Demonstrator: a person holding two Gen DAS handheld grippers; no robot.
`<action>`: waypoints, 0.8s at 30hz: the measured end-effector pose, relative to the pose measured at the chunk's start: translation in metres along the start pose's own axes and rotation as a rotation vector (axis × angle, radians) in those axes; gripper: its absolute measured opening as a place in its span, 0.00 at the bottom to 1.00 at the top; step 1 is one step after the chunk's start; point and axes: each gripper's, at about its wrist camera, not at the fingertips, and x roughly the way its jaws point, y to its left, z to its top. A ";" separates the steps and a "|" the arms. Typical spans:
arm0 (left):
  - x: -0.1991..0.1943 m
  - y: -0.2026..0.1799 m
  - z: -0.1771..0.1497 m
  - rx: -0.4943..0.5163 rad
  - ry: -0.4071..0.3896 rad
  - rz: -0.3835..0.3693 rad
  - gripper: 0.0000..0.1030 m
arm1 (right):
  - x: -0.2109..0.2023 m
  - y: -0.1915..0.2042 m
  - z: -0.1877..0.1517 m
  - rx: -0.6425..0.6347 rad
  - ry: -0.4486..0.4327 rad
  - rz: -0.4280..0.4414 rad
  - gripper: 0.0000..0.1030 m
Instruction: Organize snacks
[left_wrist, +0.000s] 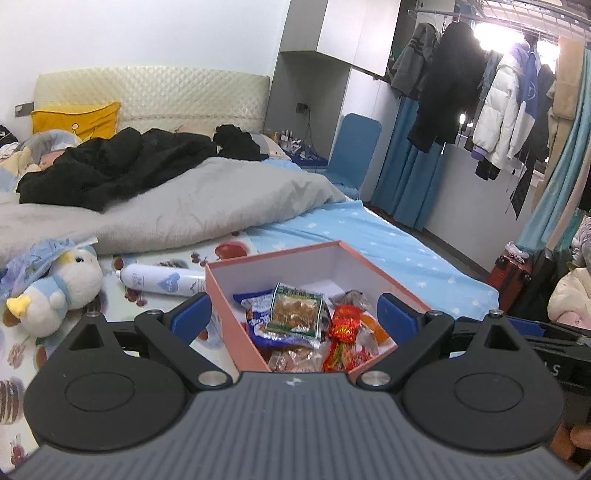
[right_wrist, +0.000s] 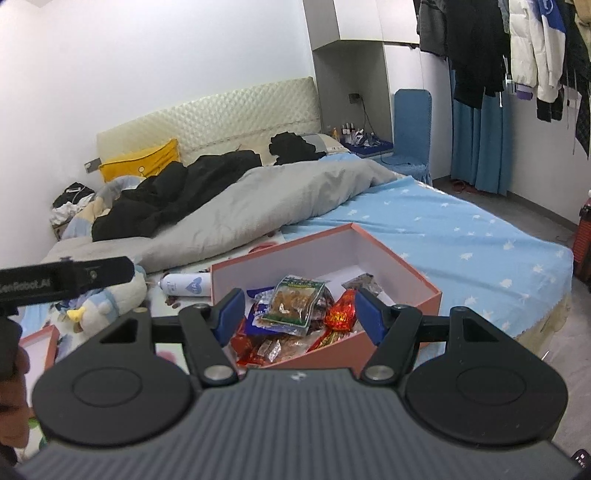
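The pink box (left_wrist: 236, 325) is sitting on the bed (left_wrist: 388, 236), holding the snack packets (left_wrist: 295, 314) — a green-edged packet (right_wrist: 293, 304) is lying on top. The left gripper (left_wrist: 293, 314) and right gripper (right_wrist: 295, 314) are hovering over it — fingers spread apart, gripping nothing.

The left tongs (left_wrist: 293, 314) are spread wide, their blue-padded fingers (left_wrist: 192, 317) well apart with nothing between the pads, held roughly level and pointing forward and slightly down. The right tongs (right_wrist: 299, 314) are parted too, though less widely, blue pads (right_wrist: 231, 314) facing each other and gripping nothing. In the right wrist view the left tongs' black body shows at the left edge, higher and off to the side, and just beneath it, at the frame's border, part of the person's left hand (right_wrist: 13, 384) wraps its handle. The right hand is hidden behind its camera.
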 end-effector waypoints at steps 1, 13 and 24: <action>0.000 0.000 -0.001 0.001 0.004 0.005 0.95 | 0.001 -0.001 -0.002 0.004 0.001 -0.001 0.66; -0.008 0.012 -0.008 -0.017 0.016 0.038 0.95 | -0.002 0.010 -0.013 -0.021 0.008 0.020 0.66; -0.008 0.017 -0.009 -0.022 0.013 0.048 0.95 | -0.004 0.013 -0.015 -0.025 -0.001 0.006 0.66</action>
